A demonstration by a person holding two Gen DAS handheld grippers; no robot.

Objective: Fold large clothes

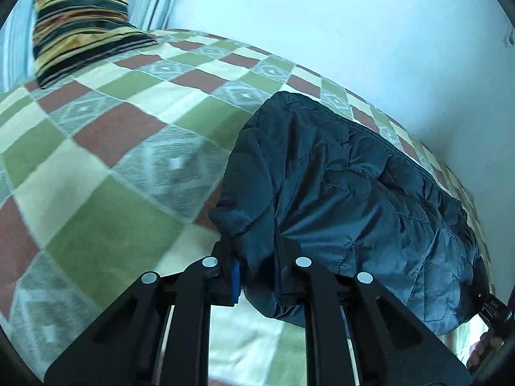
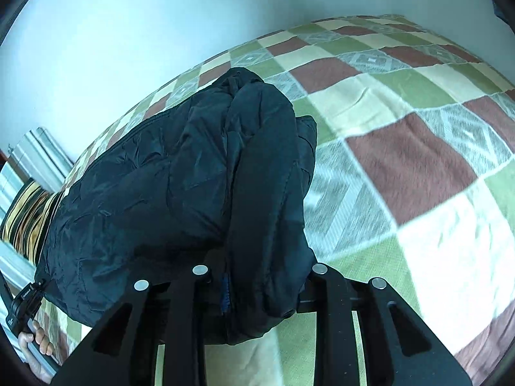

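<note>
Jacket (image 1: 338,193) fabric is pinched in both my grippers. My left gripper (image 1: 256,278) has its jaws nearly closed on a bunched fold at the garment's near edge, blue pads (image 1: 236,281) pressing the cloth from both sides. My right gripper (image 2: 257,289) stands a little wider, clamped on a thicker roll of the same dark quilted cloth. Between the two grips the jacket is lifted at its near edge, while its far part lies on the bedspread (image 1: 106,167), a check of green, cream and brown squares, close to the pale wall (image 1: 354,25). A striped pillow (image 1: 83,29) sits well apart at the bed's far end. In the right view a hand (image 2: 35,341) shows at the lower left, holding the other gripper's handle.
</note>
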